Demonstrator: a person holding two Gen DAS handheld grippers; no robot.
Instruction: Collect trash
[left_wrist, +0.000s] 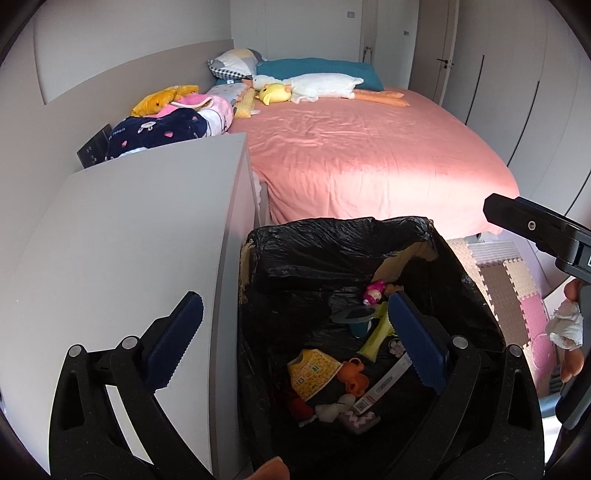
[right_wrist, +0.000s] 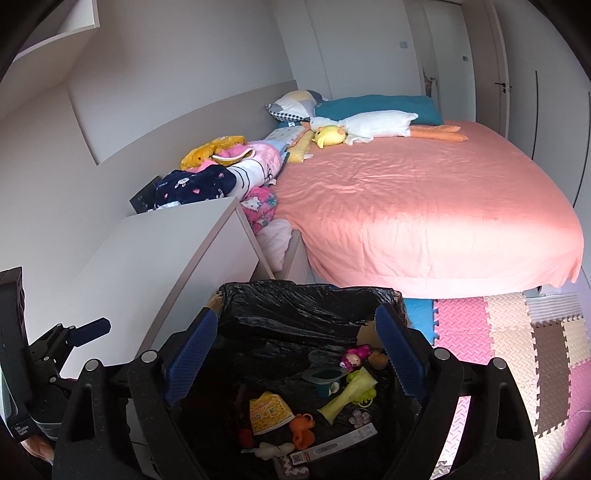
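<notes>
The bin (right_wrist: 310, 306), lined with a black bag, stood on the floor between a white cabinet (left_wrist: 122, 221) and the foam mats (right_wrist: 517, 350), at the foot of the pink bed (left_wrist: 369, 147), with toys and wrappers lying in its bottom. Both grippers hung over it: the left gripper (left_wrist: 295, 339) was spread wide and empty, and the right gripper (right_wrist: 299, 354) likewise gaped with nothing between its pads.

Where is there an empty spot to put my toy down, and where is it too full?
The white cabinet top beside the black-lined bin is bare. So is most of the pink bed, below the goose plush. It is crowded along the wall, where blankets pile up, and inside the bin.
</notes>
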